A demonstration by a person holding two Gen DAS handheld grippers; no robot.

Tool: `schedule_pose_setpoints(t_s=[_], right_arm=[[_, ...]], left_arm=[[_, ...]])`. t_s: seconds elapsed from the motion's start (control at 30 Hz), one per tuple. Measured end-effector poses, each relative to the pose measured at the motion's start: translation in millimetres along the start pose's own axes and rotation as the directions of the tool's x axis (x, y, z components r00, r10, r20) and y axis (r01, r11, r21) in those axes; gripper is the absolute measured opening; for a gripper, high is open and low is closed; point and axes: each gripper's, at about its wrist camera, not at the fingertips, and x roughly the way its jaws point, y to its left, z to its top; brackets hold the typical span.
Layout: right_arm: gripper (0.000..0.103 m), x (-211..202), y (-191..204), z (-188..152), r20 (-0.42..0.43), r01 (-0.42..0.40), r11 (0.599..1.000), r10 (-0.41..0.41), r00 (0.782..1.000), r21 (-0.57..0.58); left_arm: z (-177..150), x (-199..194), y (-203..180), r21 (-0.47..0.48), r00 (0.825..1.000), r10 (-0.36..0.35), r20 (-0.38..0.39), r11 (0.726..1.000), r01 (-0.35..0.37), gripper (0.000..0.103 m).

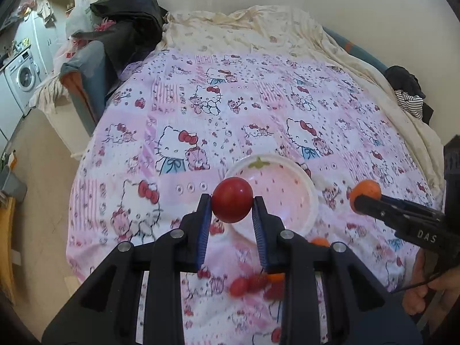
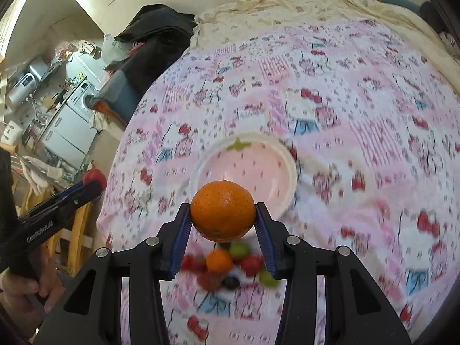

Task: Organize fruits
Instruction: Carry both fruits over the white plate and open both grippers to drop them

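Note:
My left gripper [image 1: 232, 202] is shut on a red tomato [image 1: 232, 199] and holds it above the near rim of a white strawberry-print bowl [image 1: 299, 178] on the bed. My right gripper [image 2: 223, 211] is shut on an orange [image 2: 223, 211] and holds it above the near rim of the same bowl [image 2: 276, 158]. The right gripper with its orange [image 1: 365, 191] shows at the right of the left wrist view. The left gripper with the tomato [image 2: 93, 177] shows at the left of the right wrist view. Several small fruits [image 2: 227, 264] lie in a blurred pile below the grippers.
The bed has a pink Hello Kitty sheet [image 1: 201, 120] and a cream blanket [image 1: 258, 28] at the far end. Dark clothes [image 1: 129, 20] lie at the far left corner. A washing machine [image 1: 21, 77] stands beyond the bed's left edge.

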Motion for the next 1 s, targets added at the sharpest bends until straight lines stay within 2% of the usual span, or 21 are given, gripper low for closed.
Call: schedule_pose_setpoints(t_s=[0.17, 0.33, 0.47, 0.57, 0.67, 0.8, 1.0], right_arm=[[0.046, 33.2, -10.8, 34.6, -0.011, -0.008, 1.0, 0.008, 1.0, 0.021], [0.046, 71.2, -24.9, 50.6, -0.054, 0.003, 1.0, -0.001, 0.999, 0.026], [0.046, 100.5, -42.6, 51.3, -0.102, 0.005, 0.999, 0.0, 0.995, 0.053], [0.046, 118.9, -56.4, 46.0, -0.147, -0.017, 0.993, 0.034, 0.989, 0.113], [0.046, 133.5, -65.5, 40.3, -0.181, -0.011, 0.99, 0.037, 0.983, 0.144], [0.046, 150.6, -72.8, 36.9, -0.222, -0.007, 0.985, 0.046, 0.974, 0.174], [0.047, 173.8, -79.6, 38.7, -0.252, 0.008, 0.977, 0.047, 0.967, 0.213]], left_arm=[[18.3, 39.3, -4.8, 0.007, 0.999, 0.002, -0.041, 1.0, -0.002, 0.025], [30.4, 74.3, -9.5, 0.02, 0.996, -0.02, -0.087, 1.0, 0.021, 0.025], [25.5, 107.5, -14.3, 0.034, 0.991, -0.053, -0.127, 0.998, 0.057, 0.025], [19.0, 130.7, -14.8, 0.022, 0.979, -0.094, -0.182, 0.995, 0.1, 0.025], [12.2, 142.3, -17.3, 0.049, 0.979, -0.077, -0.188, 0.995, 0.087, 0.025], [8.7, 161.9, -14.6, 0.025, 0.969, -0.105, -0.222, 0.993, 0.113, 0.025], [7.2, 188.7, -19.7, 0.044, 0.961, -0.104, -0.256, 0.992, 0.119, 0.025]])
